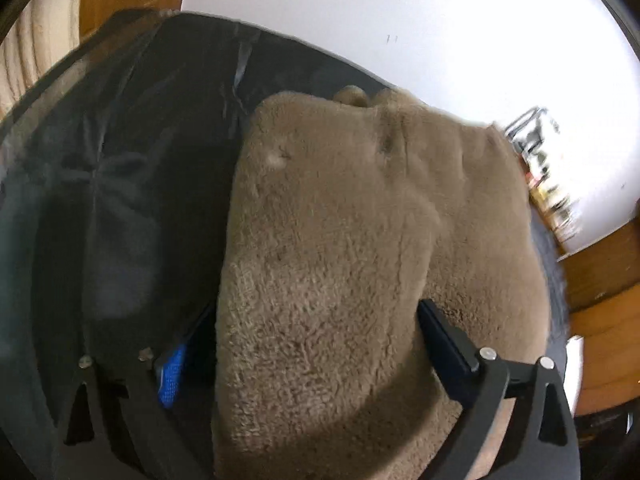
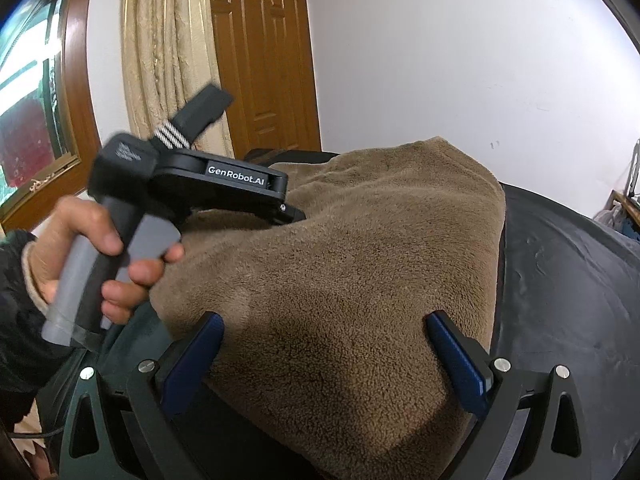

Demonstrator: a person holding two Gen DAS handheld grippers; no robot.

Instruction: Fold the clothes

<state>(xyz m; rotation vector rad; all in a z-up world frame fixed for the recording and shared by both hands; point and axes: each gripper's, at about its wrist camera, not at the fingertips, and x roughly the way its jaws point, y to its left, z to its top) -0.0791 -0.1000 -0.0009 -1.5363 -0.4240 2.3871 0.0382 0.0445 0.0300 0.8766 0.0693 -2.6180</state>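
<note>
A brown fleece garment [image 1: 360,248] lies bunched on a dark sheet. In the left wrist view my left gripper [image 1: 316,332] is wide open with the fleece between its blue-padded fingers [image 1: 444,340]. In the right wrist view the same fleece [image 2: 360,260] fills the middle, and my right gripper [image 2: 324,344] is wide open astride its near edge, fingers [image 2: 456,356] on either side. The left gripper's body [image 2: 216,188], held by a hand [image 2: 108,264], rests on the fleece's far left part. Neither gripper pinches the fabric.
The dark sheet [image 1: 120,200] covers the surface to the left in the left view and to the right in the right wrist view [image 2: 568,280]. A white wall, a wooden door [image 2: 260,56] and a beige curtain [image 2: 168,52] stand behind. Clutter [image 1: 548,184] sits at far right.
</note>
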